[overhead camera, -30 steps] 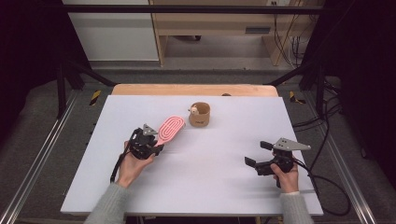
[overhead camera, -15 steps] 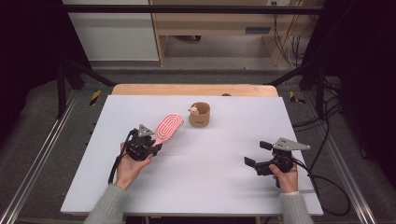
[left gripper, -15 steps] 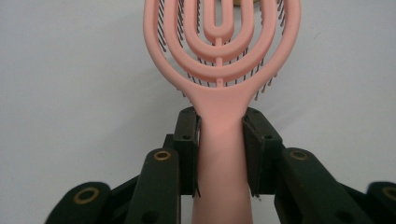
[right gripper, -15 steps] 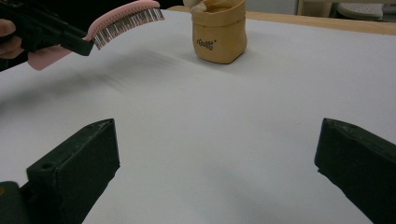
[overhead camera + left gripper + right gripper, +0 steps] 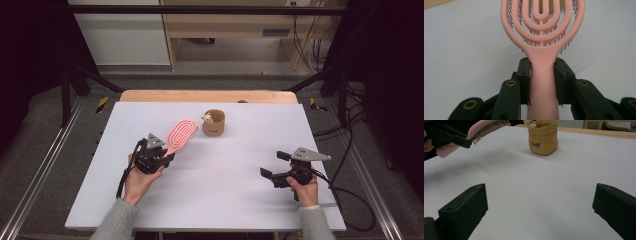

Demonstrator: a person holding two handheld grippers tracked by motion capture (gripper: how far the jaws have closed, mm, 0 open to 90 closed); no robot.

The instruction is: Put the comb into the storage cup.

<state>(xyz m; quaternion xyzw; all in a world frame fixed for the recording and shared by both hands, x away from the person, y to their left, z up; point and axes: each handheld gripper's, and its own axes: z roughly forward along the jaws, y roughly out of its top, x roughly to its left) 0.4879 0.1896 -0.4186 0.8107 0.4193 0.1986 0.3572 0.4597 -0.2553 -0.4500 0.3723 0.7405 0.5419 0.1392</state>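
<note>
Tongs first: my left tongs (image 5: 541, 75) are clamped on the handle of a pink hairbrush (image 5: 542, 37), one black pad pressed against each side of the handle just below the looped head. In the left gripper view the brush rises from bottom centre to the top edge, its dark bristles showing through the loops. In the high view these left tongs (image 5: 167, 156) sit left of centre, with the brush head slanting up and to the right above the tabletop (image 5: 235, 200). My right tongs (image 5: 540, 202) stand wide apart with nothing between them; in the high view they (image 5: 272, 167) rest low at the lower right, well away from the brush.

Farther out, a small tan cup (image 5: 214, 123) stands upright above centre of the high view, with a pale little object poking over its rim that I cannot identify. The brush head is near the cup but apart from it. In the right gripper view the hairbrush hangs at the upper left, bristles down, and the cup stands at top centre.

What could go wrong, as I judge it: the long head may swivel in my narrow hold on the smooth handle. Swinging it further right could knock the light cup over.
</note>
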